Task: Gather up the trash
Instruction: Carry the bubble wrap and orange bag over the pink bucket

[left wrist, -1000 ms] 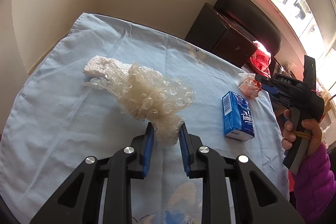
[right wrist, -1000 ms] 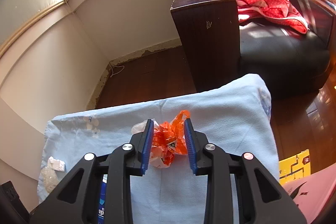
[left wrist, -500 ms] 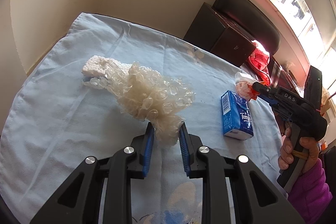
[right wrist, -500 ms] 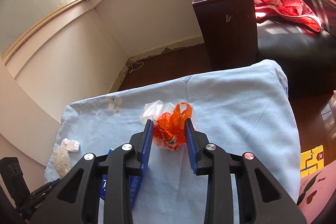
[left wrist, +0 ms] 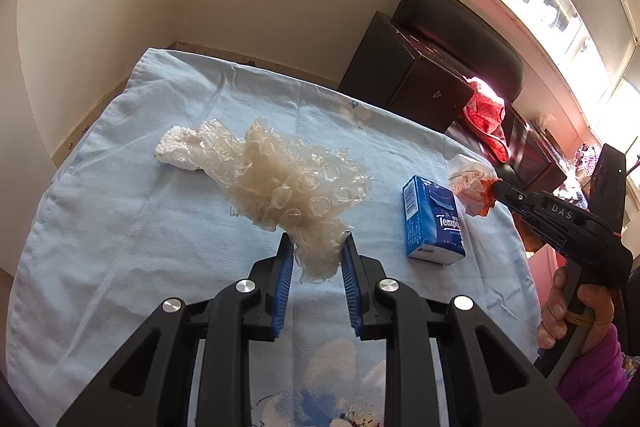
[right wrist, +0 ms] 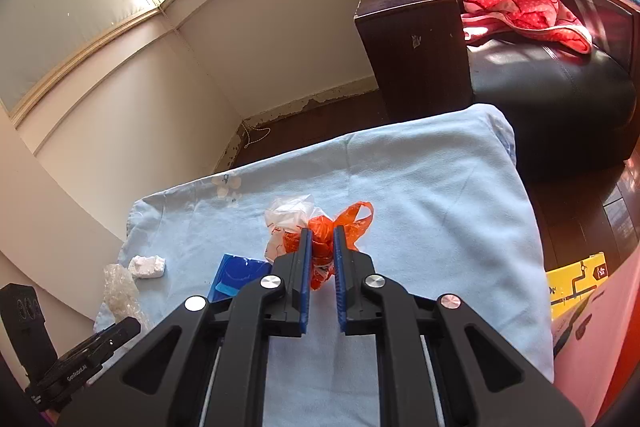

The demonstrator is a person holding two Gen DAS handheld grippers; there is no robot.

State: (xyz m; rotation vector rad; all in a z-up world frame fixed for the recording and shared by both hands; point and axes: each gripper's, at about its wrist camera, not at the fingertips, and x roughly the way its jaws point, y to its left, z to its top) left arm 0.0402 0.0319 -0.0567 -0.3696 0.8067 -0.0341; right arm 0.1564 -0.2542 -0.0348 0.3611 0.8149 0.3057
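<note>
scene: while both grippers were held over the light blue cloth (left wrist: 120, 227), trash was gripped in each.
left gripper (left wrist: 316, 247): its jaws were closed on the near end of the crumpled bubble wrap (left wrist: 288, 183), the rest of which was spread on the cloth.
right gripper (right wrist: 320, 247): its jaws were pressed shut on the orange plastic bag (right wrist: 340, 223), bunched with white wrapping at the cloth's far side.
tissue pack (left wrist: 432, 223): laid flat between the two bundles.
foam piece (right wrist: 147, 266): seen beside the wrap's far end.
</note>
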